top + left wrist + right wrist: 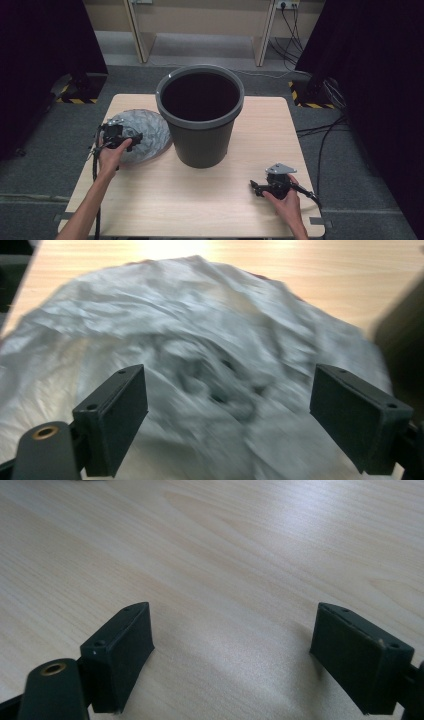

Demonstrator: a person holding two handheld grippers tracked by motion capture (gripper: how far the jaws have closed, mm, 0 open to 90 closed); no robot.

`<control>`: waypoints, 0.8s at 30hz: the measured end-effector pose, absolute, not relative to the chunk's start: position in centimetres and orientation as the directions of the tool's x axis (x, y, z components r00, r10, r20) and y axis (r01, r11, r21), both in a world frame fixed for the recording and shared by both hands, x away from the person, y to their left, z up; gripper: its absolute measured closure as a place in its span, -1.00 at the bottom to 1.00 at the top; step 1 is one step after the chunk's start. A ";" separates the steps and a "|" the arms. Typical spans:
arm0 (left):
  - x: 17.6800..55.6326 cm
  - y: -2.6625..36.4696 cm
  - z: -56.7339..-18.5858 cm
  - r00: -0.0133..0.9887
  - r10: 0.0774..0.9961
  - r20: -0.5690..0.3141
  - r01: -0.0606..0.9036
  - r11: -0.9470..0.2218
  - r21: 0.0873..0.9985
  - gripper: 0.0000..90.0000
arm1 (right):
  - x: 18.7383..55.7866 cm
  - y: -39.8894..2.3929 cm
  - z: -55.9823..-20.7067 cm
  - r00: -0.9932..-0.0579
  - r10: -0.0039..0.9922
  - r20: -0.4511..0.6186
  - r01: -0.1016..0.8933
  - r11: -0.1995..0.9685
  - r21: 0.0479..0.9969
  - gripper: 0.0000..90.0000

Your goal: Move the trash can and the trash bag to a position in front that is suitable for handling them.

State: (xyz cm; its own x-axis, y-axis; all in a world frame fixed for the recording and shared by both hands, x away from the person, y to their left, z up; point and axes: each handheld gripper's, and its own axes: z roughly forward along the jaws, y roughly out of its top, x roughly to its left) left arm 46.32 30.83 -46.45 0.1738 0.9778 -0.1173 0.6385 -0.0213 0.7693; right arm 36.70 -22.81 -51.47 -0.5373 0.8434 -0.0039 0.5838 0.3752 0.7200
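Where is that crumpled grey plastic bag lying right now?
In the high view the grey plastic bag lies on the table's left side, right beside the dark bin, under the open left gripper.

A dark grey bucket [201, 117] stands upright at the centre of the frame, on the far half of the pale wooden worktop [200, 205]. Grey carpet [45, 170] surrounds the worktop. Along the top edge run light wooden furniture legs [136, 30], and black cables [320, 131] trail across the floor at the right.
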 end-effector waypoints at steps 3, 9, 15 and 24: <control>44.6 30.5 -46.1 0.206 0.970 -0.126 0.624 -0.031 0.781 -0.67 | 36.6 -22.8 -51.5 -0.534 0.846 -0.002 0.586 0.371 0.720 -0.62; 41.2 30.1 -46.2 0.257 0.957 -0.133 0.602 -0.051 0.796 -0.67 | 36.6 -22.8 -51.5 -0.531 0.847 -0.003 0.586 0.371 0.720 -0.62; 38.9 29.5 -45.5 0.280 0.953 -0.119 0.565 -0.064 0.823 -0.67 | 36.6 -22.8 -51.5 -0.531 0.847 -0.002 0.587 0.370 0.720 -0.63; 35.7 27.3 -46.2 0.338 0.939 -0.069 0.521 -0.125 0.845 -0.67 | 36.6 -22.8 -51.5 -0.533 0.846 -0.003 0.586 0.372 0.720 -0.63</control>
State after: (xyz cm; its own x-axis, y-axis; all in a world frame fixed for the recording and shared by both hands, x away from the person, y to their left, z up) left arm 35.70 27.31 -46.21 0.3378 0.9387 -0.0688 0.5205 -0.1254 0.8446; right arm 36.60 -22.80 -51.47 -0.5335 0.8458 -0.0034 0.5857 0.3723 0.7200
